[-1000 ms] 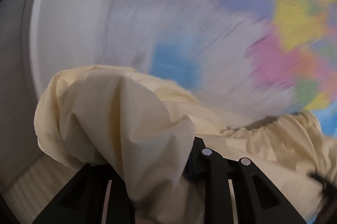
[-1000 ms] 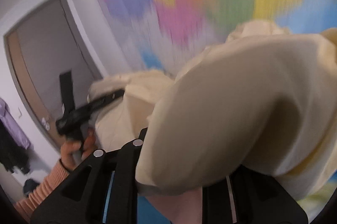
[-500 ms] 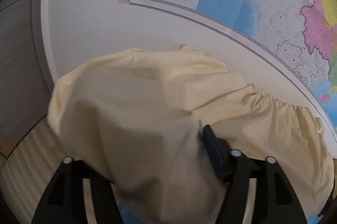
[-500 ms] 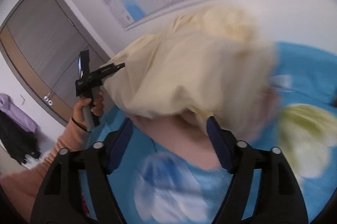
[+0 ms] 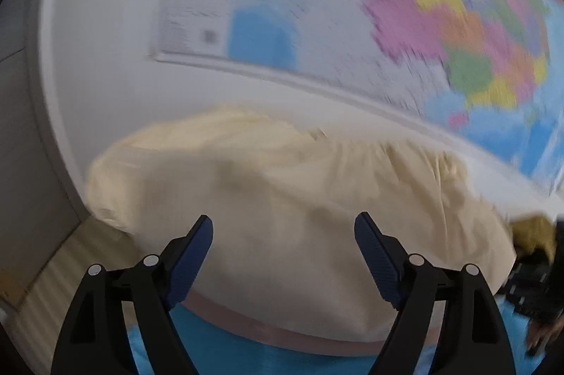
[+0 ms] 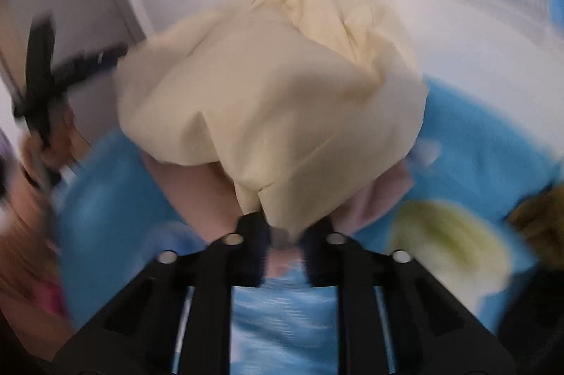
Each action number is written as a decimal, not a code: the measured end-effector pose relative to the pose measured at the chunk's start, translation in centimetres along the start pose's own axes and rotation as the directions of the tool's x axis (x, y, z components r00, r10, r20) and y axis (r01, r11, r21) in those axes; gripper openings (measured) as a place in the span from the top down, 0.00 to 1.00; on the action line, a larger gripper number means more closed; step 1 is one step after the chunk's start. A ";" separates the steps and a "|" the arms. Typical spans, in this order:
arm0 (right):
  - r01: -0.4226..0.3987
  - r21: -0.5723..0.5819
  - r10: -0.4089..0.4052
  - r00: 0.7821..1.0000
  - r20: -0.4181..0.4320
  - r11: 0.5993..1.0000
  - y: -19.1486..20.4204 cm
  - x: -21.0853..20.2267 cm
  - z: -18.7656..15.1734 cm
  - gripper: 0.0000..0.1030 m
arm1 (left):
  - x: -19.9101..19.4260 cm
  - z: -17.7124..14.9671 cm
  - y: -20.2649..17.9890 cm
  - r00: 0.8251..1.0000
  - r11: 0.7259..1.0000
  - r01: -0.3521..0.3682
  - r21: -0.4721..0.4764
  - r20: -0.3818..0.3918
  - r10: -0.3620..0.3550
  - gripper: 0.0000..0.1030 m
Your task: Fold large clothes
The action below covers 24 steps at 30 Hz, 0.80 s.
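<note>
A large cream-yellow garment (image 5: 282, 198) lies bunched on a blue patterned surface (image 5: 246, 357) against the wall. My left gripper (image 5: 283, 241) is open, its blue-padded fingers apart just in front of the cloth, holding nothing. In the right wrist view the same garment (image 6: 268, 107) is heaped ahead. My right gripper (image 6: 282, 237) is shut on a near fold of it. The left gripper (image 6: 70, 65) shows there at the far left, at the cloth's left edge, held by a hand.
A coloured wall map (image 5: 423, 5) hangs behind. A pink cloth (image 6: 190, 184) lies under the cream garment. A yellow-green item (image 6: 447, 241) and a brown item (image 6: 539, 220) lie on the blue surface (image 6: 476, 135) to the right. A grey door (image 5: 21, 128) stands at left.
My left gripper has let go of the cream garment and opened. The garment has dropped onto the blue surface. My right gripper has closed on its near fold.
</note>
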State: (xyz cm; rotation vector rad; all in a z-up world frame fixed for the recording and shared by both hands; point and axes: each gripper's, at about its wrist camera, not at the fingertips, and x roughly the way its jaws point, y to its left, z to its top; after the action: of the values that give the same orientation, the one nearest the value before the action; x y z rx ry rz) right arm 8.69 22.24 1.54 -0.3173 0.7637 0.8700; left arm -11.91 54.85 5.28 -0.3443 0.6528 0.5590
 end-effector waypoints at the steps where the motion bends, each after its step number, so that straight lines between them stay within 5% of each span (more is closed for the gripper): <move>1: 0.056 -0.035 -0.055 0.998 0.026 0.998 0.1 -0.7 0.2 0.95 | 0.7 -0.2 -0.4 1.000 1.000 0.017 0.009 -0.021 -0.017 0.23; 3: 0.240 -0.112 -0.224 0.965 0.137 0.964 0.3 -3.2 0.8 0.96 | 2.2 -0.6 -1.1 0.999 0.997 -0.026 0.067 -0.031 0.028 0.22; 6: 0.424 -0.213 -0.347 0.881 0.323 0.880 2.0 -5.7 1.0 0.95 | 3.2 -1.5 -0.9 0.998 0.998 -0.014 0.063 -0.065 0.018 0.20; 7: 0.440 -0.230 -0.359 0.876 0.322 0.868 2.0 -5.2 0.7 0.95 | 3.4 -1.5 -0.7 0.997 0.999 -0.016 0.051 -0.070 0.019 0.20; 10: 0.360 -0.283 -0.346 0.933 0.102 0.889 0.9 -1.0 -1.4 0.92 | 2.9 -1.8 -0.6 0.996 0.997 -0.017 0.074 -0.088 0.024 0.20; 12: 0.301 -0.232 -0.296 0.954 0.056 0.925 -0.2 -1.2 -2.4 0.85 | 2.5 -1.6 -0.6 0.996 0.996 -0.021 0.088 -0.087 0.028 0.20; 16: 0.157 -0.030 -0.149 0.973 0.176 0.987 -2.2 -6.8 -0.8 0.78 | 0.7 -1.2 -0.3 0.997 0.998 -0.002 0.063 -0.082 0.007 0.20; 20: 0.018 0.069 -0.034 0.972 0.234 0.997 -2.5 -7.5 3.8 0.52 | -1.0 0.0 -1.9 0.999 0.996 0.050 0.079 -0.010 -0.049 0.20; 22: -0.025 0.107 0.002 0.978 0.208 0.994 -2.5 -5.0 5.8 0.54 | -0.5 0.6 -2.6 0.997 0.994 0.073 0.083 -0.020 -0.072 0.20; 24: -0.057 0.176 0.046 0.997 0.069 0.983 -3.0 -0.9 6.2 0.70 | 0.4 0.6 -3.0 0.994 0.994 0.097 0.060 -0.055 -0.094 0.20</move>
State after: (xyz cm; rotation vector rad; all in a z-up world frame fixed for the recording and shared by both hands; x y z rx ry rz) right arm 13.58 23.21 6.39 -0.1106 0.7860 0.8500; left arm -9.59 52.86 5.79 -0.3307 0.6986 0.4390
